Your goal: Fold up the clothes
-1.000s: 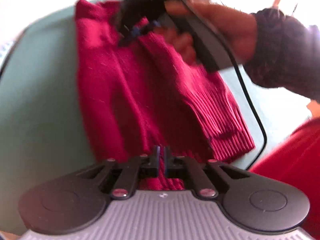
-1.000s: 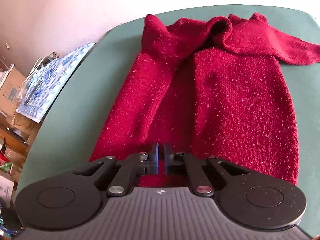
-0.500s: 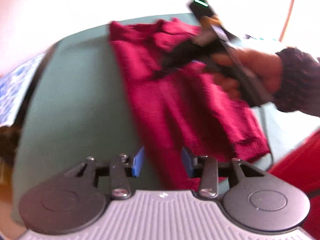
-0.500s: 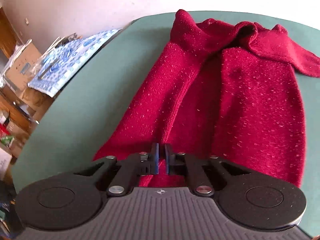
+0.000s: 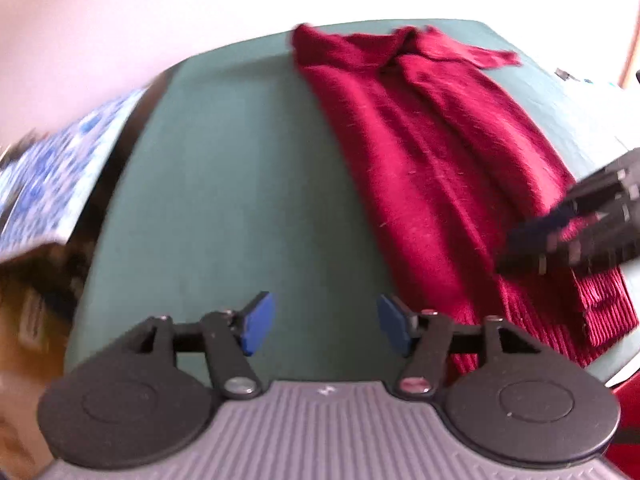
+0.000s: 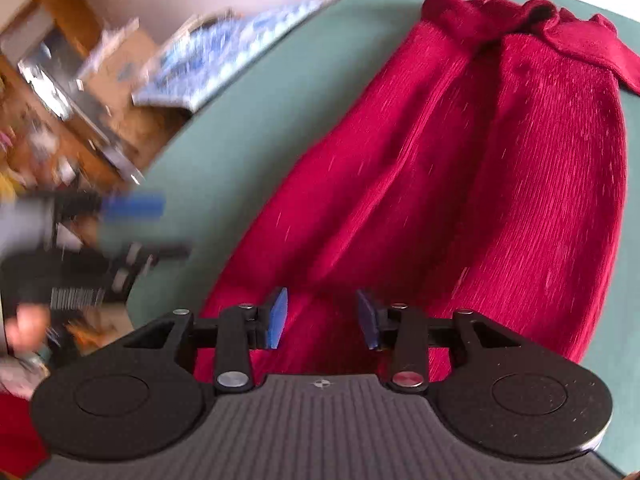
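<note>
A dark red knitted sweater [image 5: 432, 152] lies lengthwise on the green table [image 5: 224, 184], both sides folded inward, one sleeve out at the far end. It fills the right wrist view [image 6: 460, 184]. My left gripper [image 5: 322, 328] is open and empty over bare table, left of the sweater's ribbed hem. My right gripper [image 6: 322, 318] is open and empty just above the near hem. It shows blurred at the right edge of the left wrist view [image 5: 576, 224]. The left gripper shows blurred at the left of the right wrist view [image 6: 132, 224].
A blue and white patterned cloth [image 5: 44, 176] lies beyond the table's left edge. Cardboard boxes and clutter [image 6: 72, 92] stand on the floor to the left. Something red [image 5: 628, 420] is at the near right corner.
Both grippers have opened and let go of the sweater's hem. The left gripper has moved left off the sweater over bare table. The right gripper has drawn back toward the near hem.
</note>
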{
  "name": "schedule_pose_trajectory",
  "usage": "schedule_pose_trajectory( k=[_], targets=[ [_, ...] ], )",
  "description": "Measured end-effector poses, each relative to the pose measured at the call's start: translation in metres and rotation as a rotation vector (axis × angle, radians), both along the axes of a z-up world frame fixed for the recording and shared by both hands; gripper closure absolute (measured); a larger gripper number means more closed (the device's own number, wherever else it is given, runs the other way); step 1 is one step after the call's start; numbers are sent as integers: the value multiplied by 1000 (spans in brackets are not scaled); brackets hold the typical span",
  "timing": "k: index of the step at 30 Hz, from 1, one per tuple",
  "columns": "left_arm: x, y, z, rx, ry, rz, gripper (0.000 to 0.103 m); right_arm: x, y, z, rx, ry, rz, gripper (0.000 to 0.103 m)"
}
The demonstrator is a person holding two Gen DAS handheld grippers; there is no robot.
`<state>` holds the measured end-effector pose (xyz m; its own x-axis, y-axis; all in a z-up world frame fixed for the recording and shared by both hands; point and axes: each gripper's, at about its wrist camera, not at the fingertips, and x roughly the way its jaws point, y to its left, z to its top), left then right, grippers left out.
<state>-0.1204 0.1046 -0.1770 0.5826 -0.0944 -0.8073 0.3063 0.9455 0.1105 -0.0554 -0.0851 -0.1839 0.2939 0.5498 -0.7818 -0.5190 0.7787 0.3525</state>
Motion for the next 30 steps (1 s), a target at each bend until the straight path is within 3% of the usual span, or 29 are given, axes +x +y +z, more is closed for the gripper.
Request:
schedule_pose_trajectory(
  k=[3,8,10,12,16,17,19,20,23,25,27,30],
  targets=[
    [8,-8,-7,-5,3,-114,27,-18,21,-2,-44,-26,4,61],
    [12,-19,-17,0,15,-298,26,-32,45,0,-196,-80,-30,89],
    [15,-22,-19,5,13,-355,23,-35,45,1,-224,-65,-89,96],
    [17,-19,-17,-12,-9,-404,16,-38,43,0,-238,-54,-138,98],
    [32,-8,-9,-7,-61,-445,17,-43,36,1,-229,-47,-237,95],
    [35,-3,-5,-2,-82,-451,23,-43,33,5,-224,-51,-267,93],
    [44,3,0,-4,-102,-472,45,-42,27,13,-211,-59,-332,92],
    [48,5,0,-12,-99,-486,62,-38,21,20,-193,-70,-381,92],
    [60,1,-5,-18,-101,-508,65,-18,9,39,-131,-118,-484,88],
    [61,-8,-12,-1,-96,-532,72,6,10,44,-61,-116,-487,88],
    [58,-19,-18,2,-93,-550,72,31,23,41,-32,-132,-444,88],
    [55,-29,-25,-8,-72,-542,73,67,45,27,-20,-135,-355,75]
  ],
)
